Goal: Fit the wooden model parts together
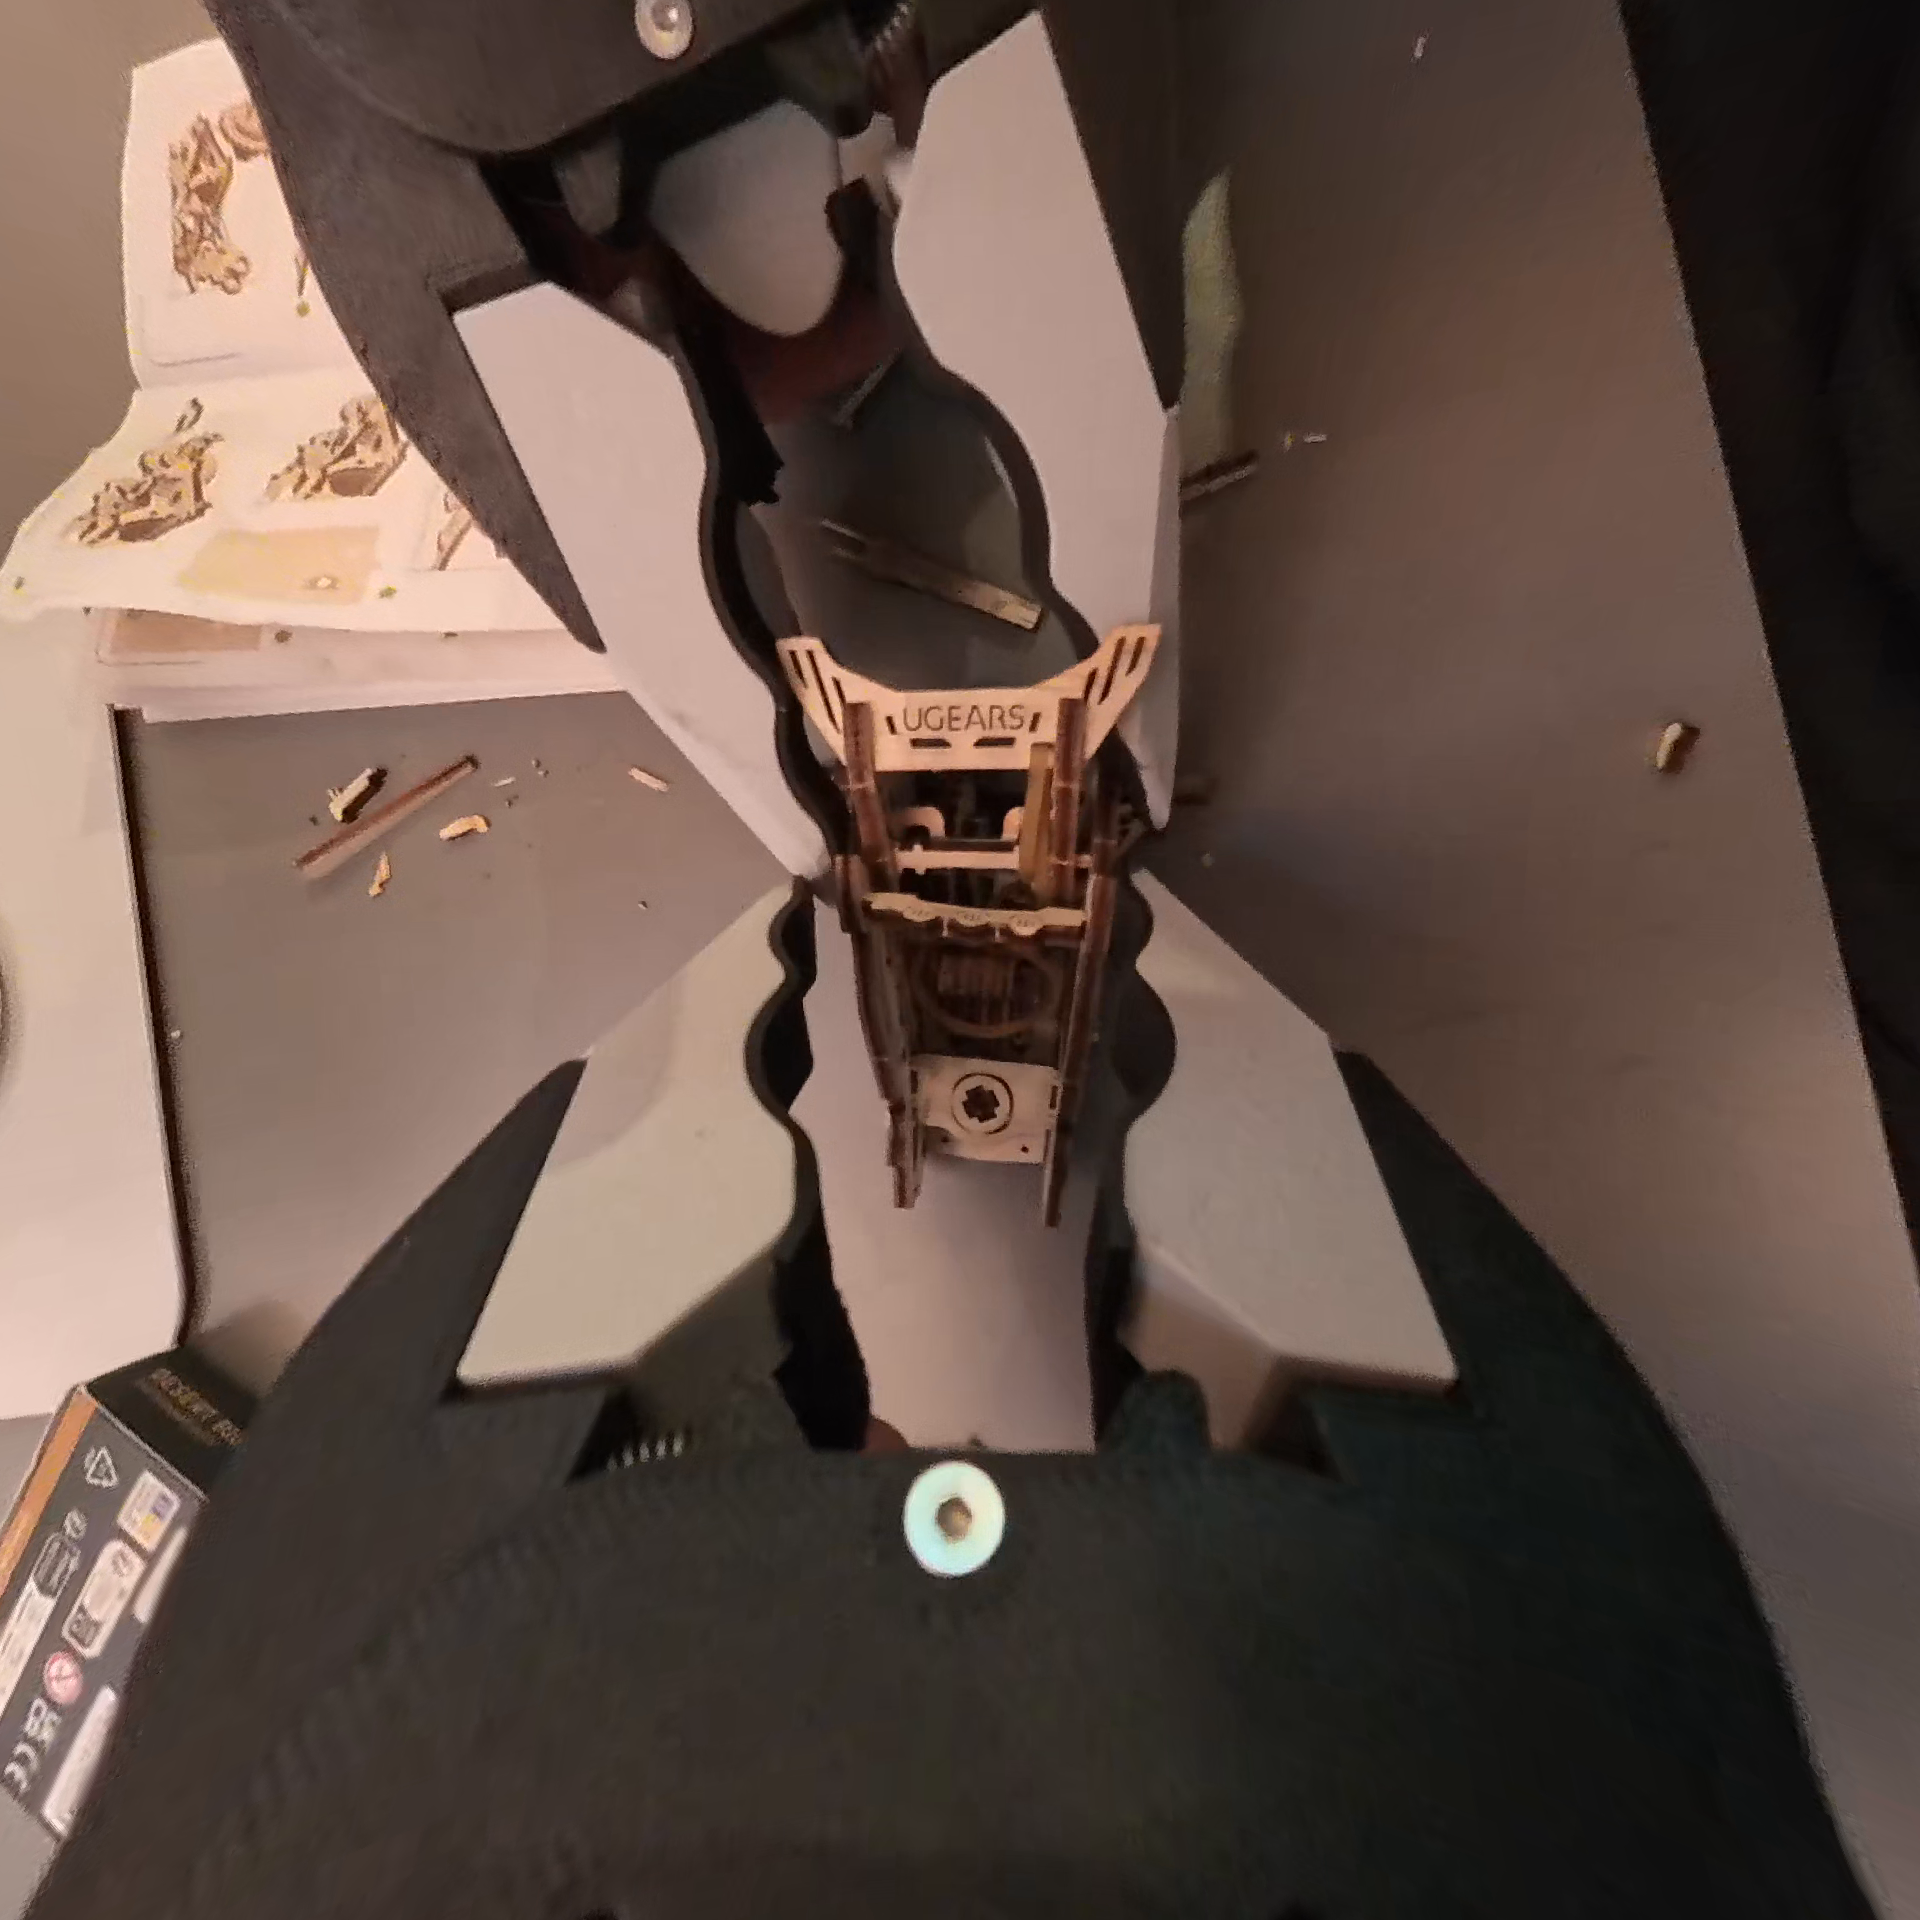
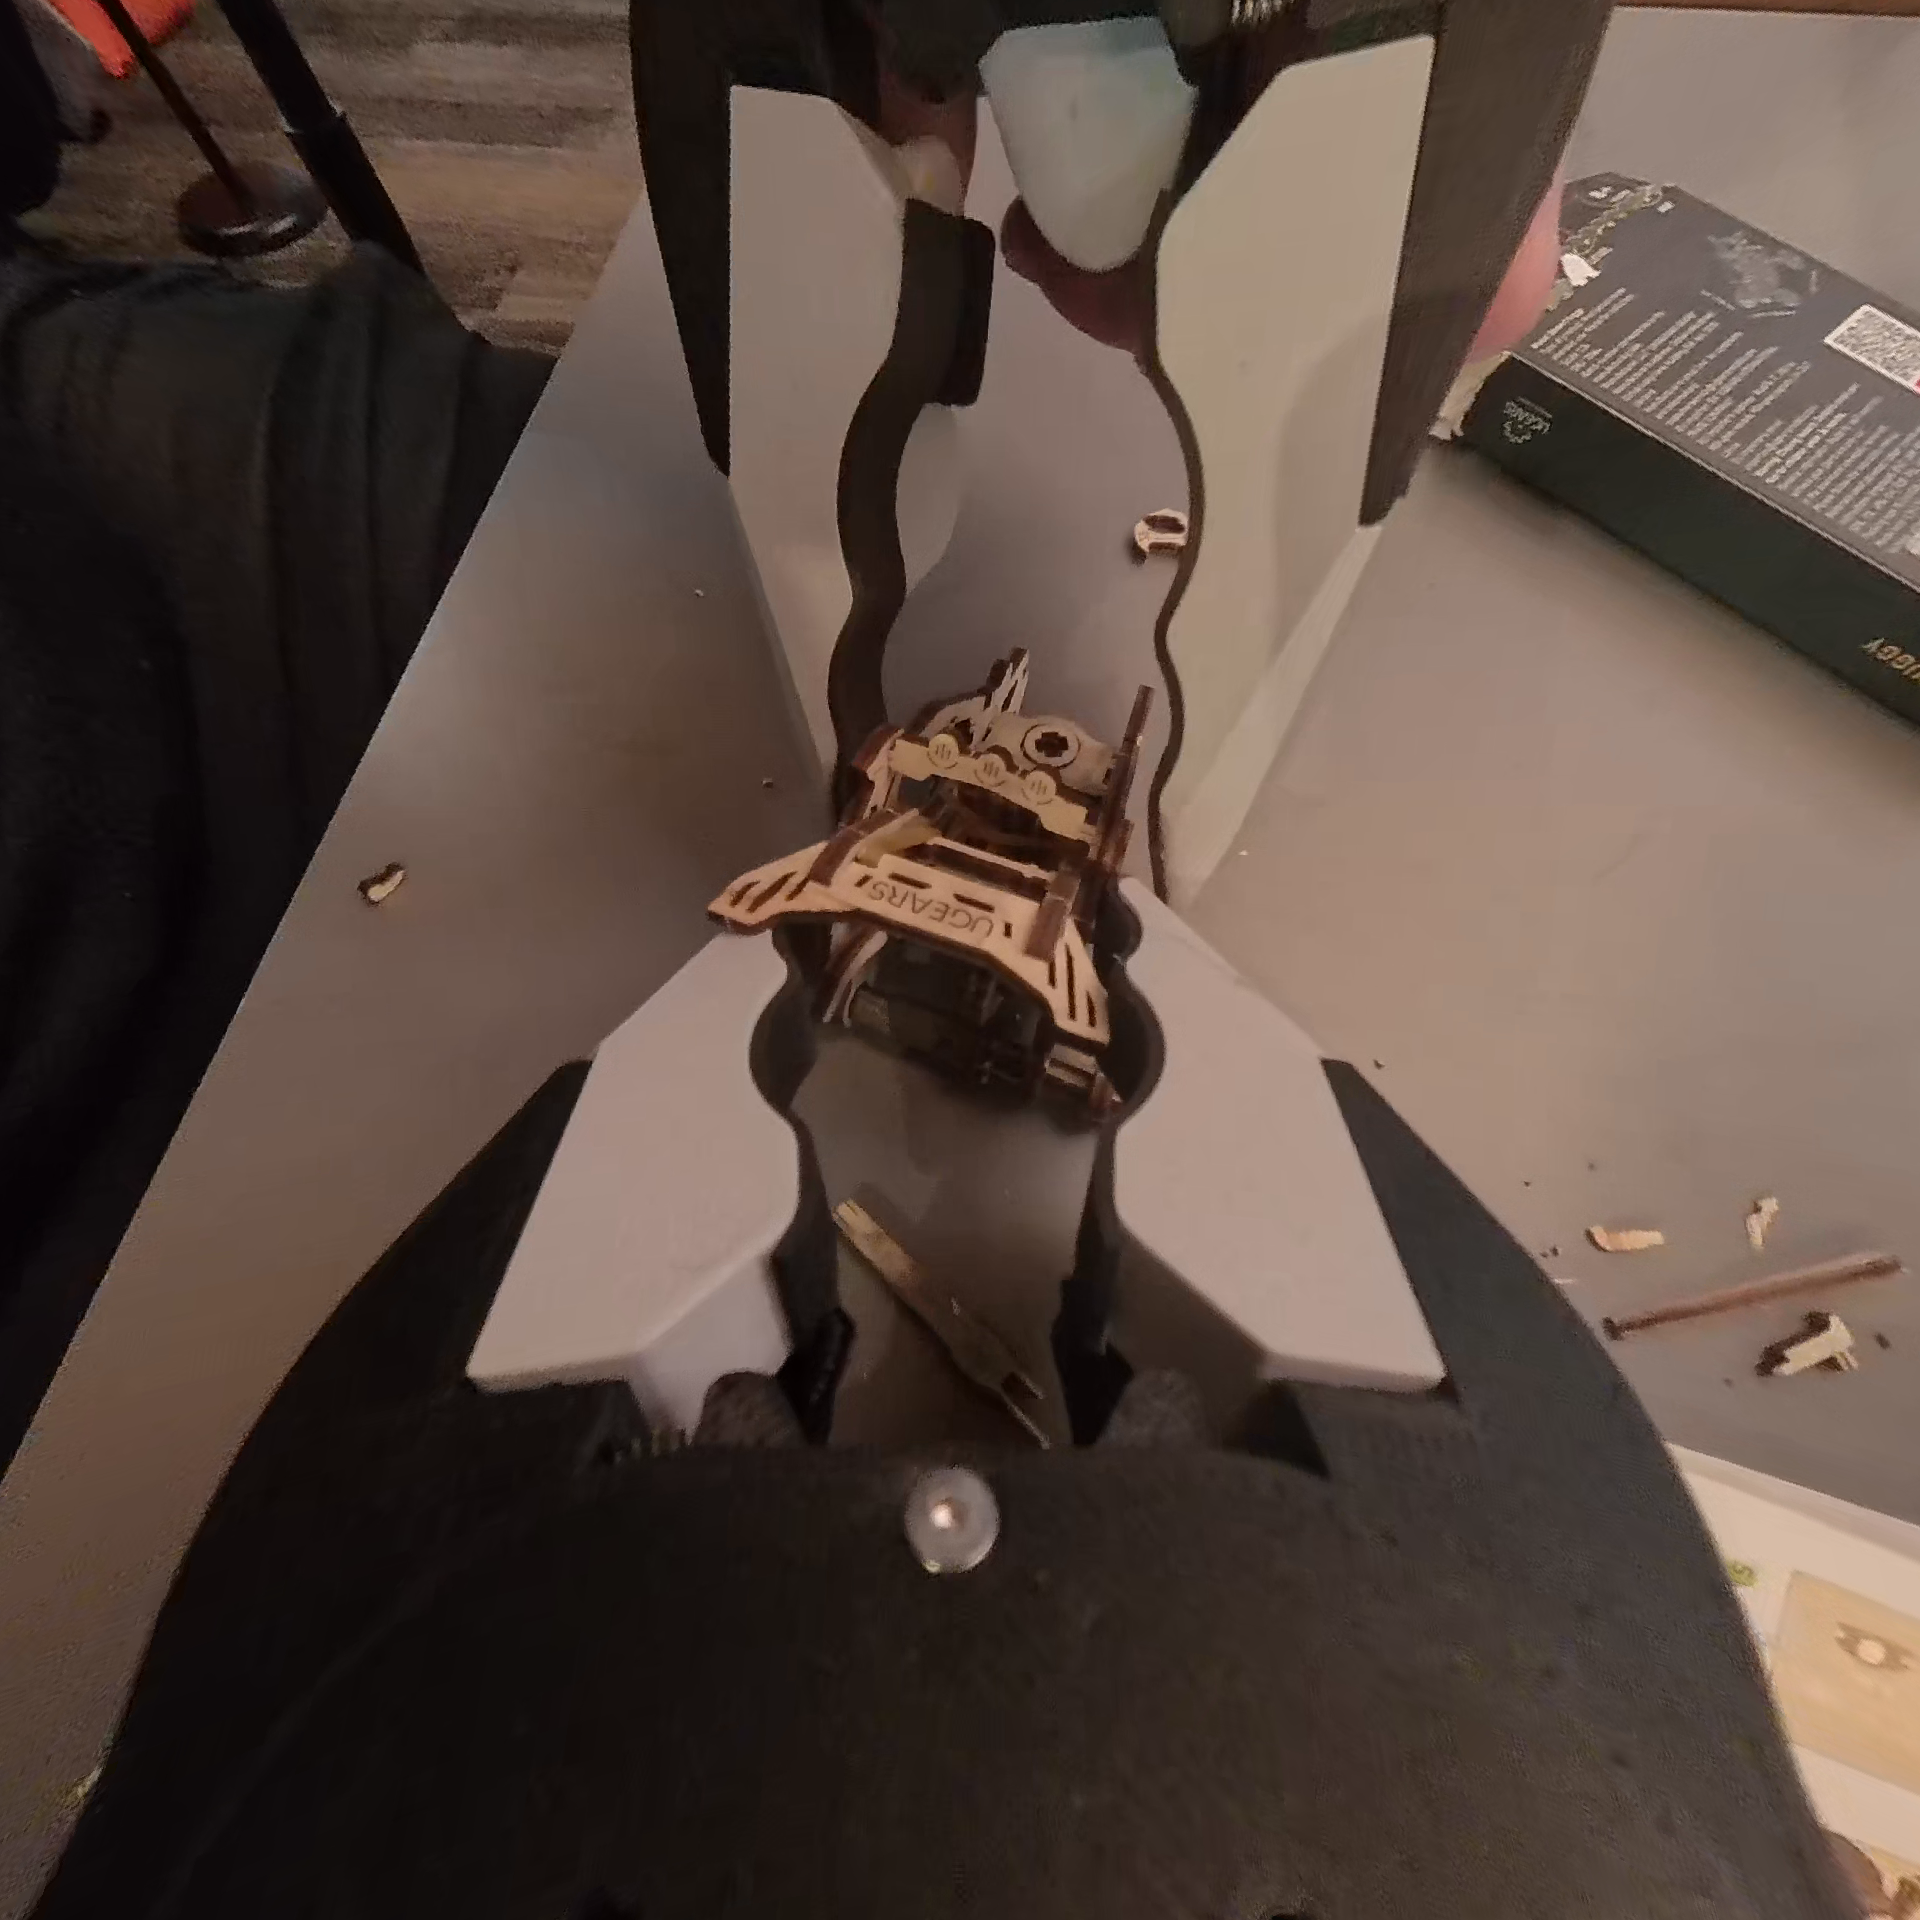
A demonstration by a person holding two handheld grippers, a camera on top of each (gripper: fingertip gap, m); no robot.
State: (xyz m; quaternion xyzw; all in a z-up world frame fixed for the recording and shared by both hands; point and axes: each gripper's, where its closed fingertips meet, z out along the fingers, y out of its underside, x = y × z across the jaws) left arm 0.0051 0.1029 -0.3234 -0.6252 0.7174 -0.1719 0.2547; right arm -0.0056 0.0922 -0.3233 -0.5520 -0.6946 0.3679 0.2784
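Left wrist view shows both grippers — left [image 1: 961,904], right [image 2: 961,935] — partly closed on opposite ends of the wooden model [image 1: 971,925] above the table [image 1: 468,935]: squeeze evenly, pressing straight, without twisting the frame.

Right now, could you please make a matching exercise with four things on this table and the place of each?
Things:
1. wooden model
2. dark box
3. instruction sheets
4. flat slotted wooden strip

Places:
A. lying on the table under the right gripper
B. held between both grippers
C. beside the left gripper
D. far side of the wood scraps

Pairs: 1-B, 2-C, 3-D, 4-A
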